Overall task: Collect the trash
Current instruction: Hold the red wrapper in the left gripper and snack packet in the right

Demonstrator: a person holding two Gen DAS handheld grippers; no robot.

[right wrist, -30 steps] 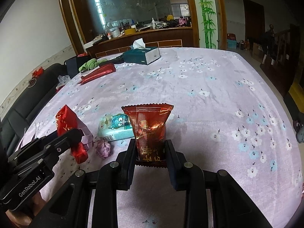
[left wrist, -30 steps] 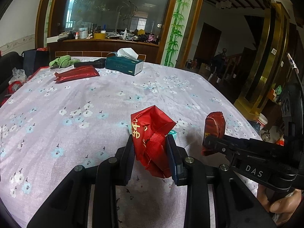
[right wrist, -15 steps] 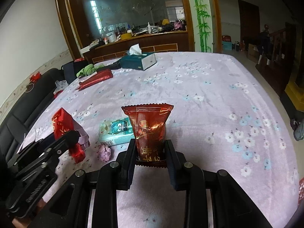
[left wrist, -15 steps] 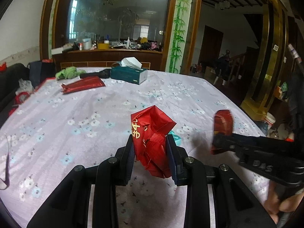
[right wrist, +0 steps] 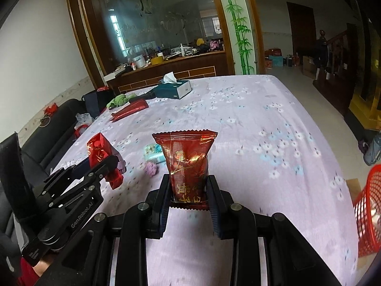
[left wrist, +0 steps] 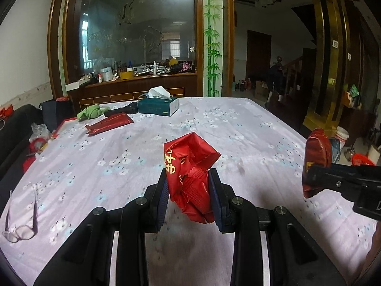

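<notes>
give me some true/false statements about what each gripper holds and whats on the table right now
1. The left gripper is shut on a crumpled red wrapper. True.
2. The right gripper is open and holds nothing. False: it is shut on a dark red snack packet, held upright.
3. A teal tissue box stands at the far end of the table. True.
4. A red mesh basket stands in the middle of the table. False: it is off the table's right edge, low at the frame's side.
5. A pair of glasses lies on the table near its left edge. True.
</notes>
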